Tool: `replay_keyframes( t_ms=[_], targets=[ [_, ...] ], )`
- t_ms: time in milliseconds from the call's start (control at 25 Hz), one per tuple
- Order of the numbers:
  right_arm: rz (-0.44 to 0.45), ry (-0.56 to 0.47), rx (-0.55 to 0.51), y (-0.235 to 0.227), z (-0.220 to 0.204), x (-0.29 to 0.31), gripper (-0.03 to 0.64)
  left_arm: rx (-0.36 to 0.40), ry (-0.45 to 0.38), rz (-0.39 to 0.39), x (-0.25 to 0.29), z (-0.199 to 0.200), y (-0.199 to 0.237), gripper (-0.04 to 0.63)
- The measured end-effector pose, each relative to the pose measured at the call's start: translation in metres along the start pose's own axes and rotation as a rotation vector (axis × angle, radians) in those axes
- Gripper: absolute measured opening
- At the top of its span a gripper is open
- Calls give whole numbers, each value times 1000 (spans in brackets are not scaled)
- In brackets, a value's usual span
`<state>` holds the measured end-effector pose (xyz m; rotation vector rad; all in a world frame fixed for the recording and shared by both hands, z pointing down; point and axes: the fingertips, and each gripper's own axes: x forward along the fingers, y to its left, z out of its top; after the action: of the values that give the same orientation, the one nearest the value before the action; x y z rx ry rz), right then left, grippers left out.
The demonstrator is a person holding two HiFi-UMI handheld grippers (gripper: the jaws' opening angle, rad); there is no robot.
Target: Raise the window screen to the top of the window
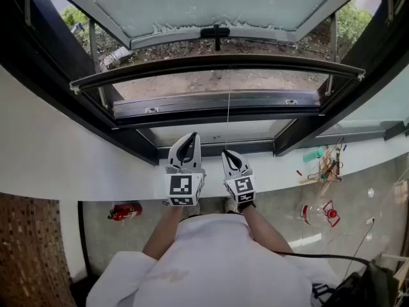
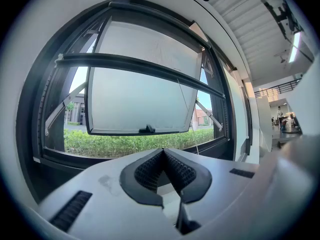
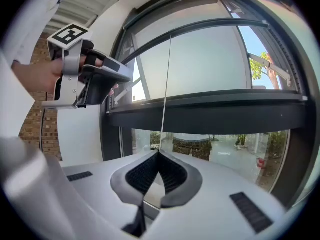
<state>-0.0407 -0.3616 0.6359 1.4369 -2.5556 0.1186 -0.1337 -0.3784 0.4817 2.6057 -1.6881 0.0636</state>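
Note:
The window screen's dark handle bar (image 1: 217, 62) spans the window opening partway up; it also shows in the left gripper view (image 2: 140, 64) and the right gripper view (image 3: 200, 28). A thin pull cord (image 1: 228, 114) hangs from the bar's middle. It runs straight down into my right gripper (image 1: 228, 153), whose jaws are shut on the cord (image 3: 165, 94) at their tips (image 3: 159, 155). My left gripper (image 1: 190, 137) is beside it on the left, shut with nothing in it (image 2: 162, 153). The cord (image 2: 187, 109) passes to its right.
The glass sash (image 1: 211, 5) is swung outward, with a black handle (image 1: 215, 34). A white sill (image 1: 77, 165) runs below the frame. Small tools (image 1: 326, 168) lie on the sill at right. A red extinguisher (image 1: 124, 211) lies on the floor at left.

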Motion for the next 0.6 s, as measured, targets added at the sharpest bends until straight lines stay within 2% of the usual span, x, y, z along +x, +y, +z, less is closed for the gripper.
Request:
replay_keyframes(
  t_ms=[200, 600],
  targets=[
    [5, -34, 12, 0, 21, -1, 0, 82, -16, -3, -1, 7, -7, 0],
    [1, -103, 52, -8, 57, -8, 0, 26, -23, -11, -1, 10, -6, 0]
  ],
)
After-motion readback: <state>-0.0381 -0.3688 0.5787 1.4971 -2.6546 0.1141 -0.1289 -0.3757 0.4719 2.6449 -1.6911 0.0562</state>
